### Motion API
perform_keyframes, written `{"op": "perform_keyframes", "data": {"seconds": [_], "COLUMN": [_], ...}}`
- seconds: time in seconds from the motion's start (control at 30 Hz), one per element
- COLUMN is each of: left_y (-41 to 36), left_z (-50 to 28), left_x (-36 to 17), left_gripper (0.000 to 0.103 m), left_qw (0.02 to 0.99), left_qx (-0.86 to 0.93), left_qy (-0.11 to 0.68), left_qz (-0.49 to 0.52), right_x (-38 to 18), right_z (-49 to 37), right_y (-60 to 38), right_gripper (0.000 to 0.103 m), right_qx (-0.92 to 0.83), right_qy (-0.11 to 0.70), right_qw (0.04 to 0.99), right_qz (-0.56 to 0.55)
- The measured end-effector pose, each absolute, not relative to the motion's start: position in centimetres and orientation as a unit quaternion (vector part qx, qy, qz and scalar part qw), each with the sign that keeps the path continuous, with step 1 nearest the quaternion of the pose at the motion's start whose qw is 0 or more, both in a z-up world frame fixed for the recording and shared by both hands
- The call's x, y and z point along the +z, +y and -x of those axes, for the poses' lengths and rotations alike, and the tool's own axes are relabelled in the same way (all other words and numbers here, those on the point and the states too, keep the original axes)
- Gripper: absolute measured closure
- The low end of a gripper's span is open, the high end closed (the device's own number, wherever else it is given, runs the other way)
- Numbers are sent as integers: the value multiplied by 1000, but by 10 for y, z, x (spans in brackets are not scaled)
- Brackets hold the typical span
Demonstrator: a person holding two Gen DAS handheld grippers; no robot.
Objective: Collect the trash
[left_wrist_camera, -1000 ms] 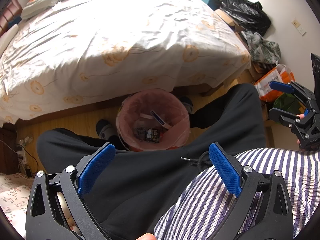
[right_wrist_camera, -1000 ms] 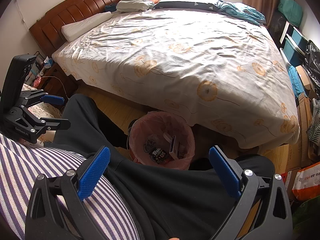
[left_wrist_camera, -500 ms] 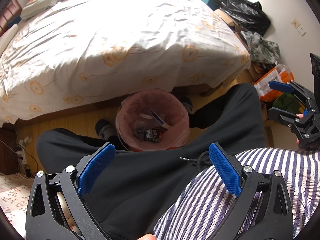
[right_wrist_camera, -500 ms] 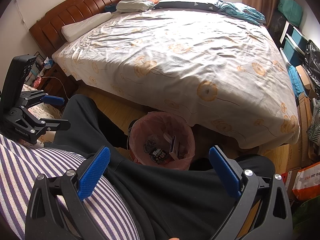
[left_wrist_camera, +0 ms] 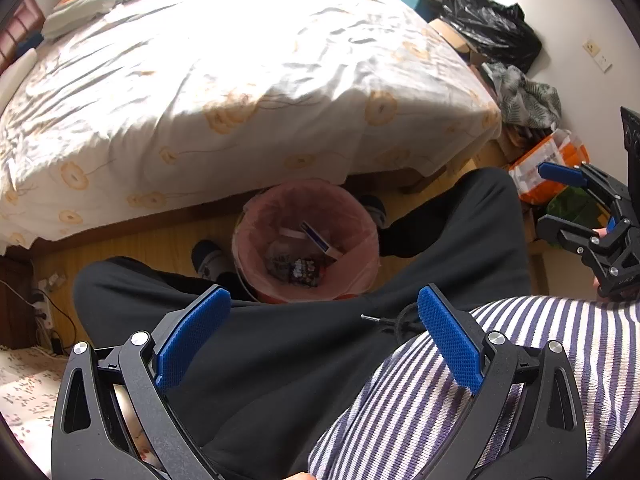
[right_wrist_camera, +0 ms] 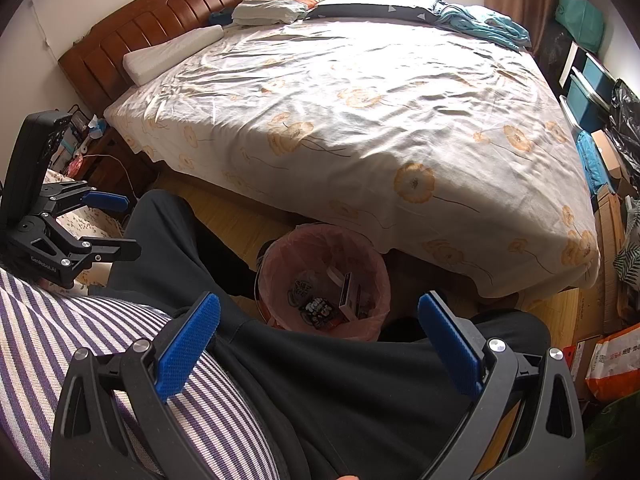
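Left gripper and right gripper wide apart, empty, above bin | risk: liner snags, bin tips toward bed

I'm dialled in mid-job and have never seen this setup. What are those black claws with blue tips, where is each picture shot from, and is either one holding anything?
There is no robot arm here. A seated person holds a two-finger gripper in each hand, and each gripper carries a wide-angle camera that looks forward along its fingers.

In the left-hand camera's picture, the left gripper fills the bottom, and the right gripper shows at the right edge. In the right-hand camera's picture, the right gripper fills the bottom. Both sets of jaws stand wide open with nothing between them.

Between the person's feet, on the wood floor by the bed, stands a bin with a pink liner. In it lie a few wrappers and a small box.
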State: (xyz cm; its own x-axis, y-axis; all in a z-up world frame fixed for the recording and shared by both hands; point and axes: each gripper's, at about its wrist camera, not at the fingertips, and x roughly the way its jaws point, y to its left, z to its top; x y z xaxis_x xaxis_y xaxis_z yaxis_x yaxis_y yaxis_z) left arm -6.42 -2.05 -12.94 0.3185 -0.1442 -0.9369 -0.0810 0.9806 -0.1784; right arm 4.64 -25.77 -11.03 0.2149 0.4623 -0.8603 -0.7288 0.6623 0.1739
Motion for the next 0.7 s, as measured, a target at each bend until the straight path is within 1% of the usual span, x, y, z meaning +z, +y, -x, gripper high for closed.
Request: {"op": "perform_keyframes", "data": {"seconds": [0.7], "left_y": [-23], "left_z": [65], "left_x": [-130], "left_gripper": [6], "left_qw": [808], "left_qx": [-25], "left_qy": [581], "left_qz": [94], "right_x": [-109], "right_z": [-47], "right_y": [-258], "right_gripper": [5], "right_qx": [388], "right_qy": [491], "right_qw": [768], "right_qz": [134]}}
